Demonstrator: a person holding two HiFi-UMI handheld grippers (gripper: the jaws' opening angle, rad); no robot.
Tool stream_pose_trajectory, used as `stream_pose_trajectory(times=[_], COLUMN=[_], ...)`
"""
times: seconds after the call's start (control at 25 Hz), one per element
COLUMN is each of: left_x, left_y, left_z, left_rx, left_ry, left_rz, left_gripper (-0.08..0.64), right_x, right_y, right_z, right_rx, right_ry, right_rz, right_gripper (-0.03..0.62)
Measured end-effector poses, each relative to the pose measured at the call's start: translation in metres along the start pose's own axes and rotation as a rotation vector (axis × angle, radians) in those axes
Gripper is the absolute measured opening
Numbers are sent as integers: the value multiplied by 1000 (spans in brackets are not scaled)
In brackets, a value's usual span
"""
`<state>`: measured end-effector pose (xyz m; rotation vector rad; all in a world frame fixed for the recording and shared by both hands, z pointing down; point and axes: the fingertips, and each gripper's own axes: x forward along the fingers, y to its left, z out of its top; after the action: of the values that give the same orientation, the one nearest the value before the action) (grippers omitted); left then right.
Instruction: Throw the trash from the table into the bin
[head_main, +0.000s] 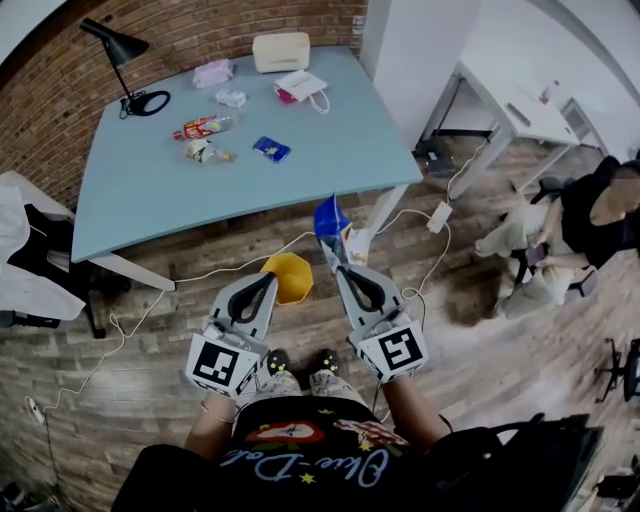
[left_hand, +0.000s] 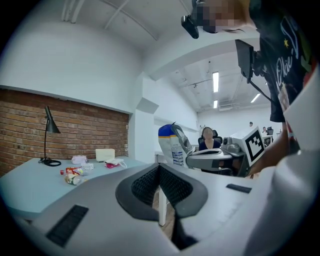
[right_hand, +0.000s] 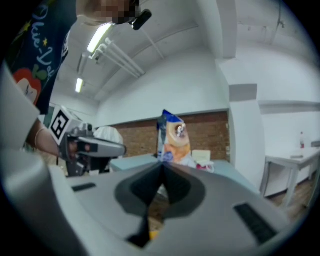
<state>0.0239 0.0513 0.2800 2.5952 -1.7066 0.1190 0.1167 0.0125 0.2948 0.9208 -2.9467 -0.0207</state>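
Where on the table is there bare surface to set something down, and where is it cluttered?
The table is bare along its near strip, from the blue packet and crushed bottle to the front edge, as is the right end beyond the white bag. Clutter sits in the back middle, between the lamp and the tissue box: pink pouch, small packet, red-labelled bottle.

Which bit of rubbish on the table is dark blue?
The small flat packet, lying just right of the red-labelled bottle. It is the only dark blue piece on the table; the other bits are red, pink, white or clear.
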Motion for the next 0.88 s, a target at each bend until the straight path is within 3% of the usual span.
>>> stream_pose_trajectory(times=[0.48, 0.88], left_x=[-10, 2], left_y=[35, 61], left_z=[-35, -74], left_rx=[-71, -110], left_ry=[37, 74], left_rz=[50, 82], left_gripper=[8, 8], right_x=[28, 50], right_y=[9, -2], right_z=[-21, -74], right_rx=[48, 97], right_ry=[16, 110], right_rz=[15, -12], right_gripper=[6, 8])
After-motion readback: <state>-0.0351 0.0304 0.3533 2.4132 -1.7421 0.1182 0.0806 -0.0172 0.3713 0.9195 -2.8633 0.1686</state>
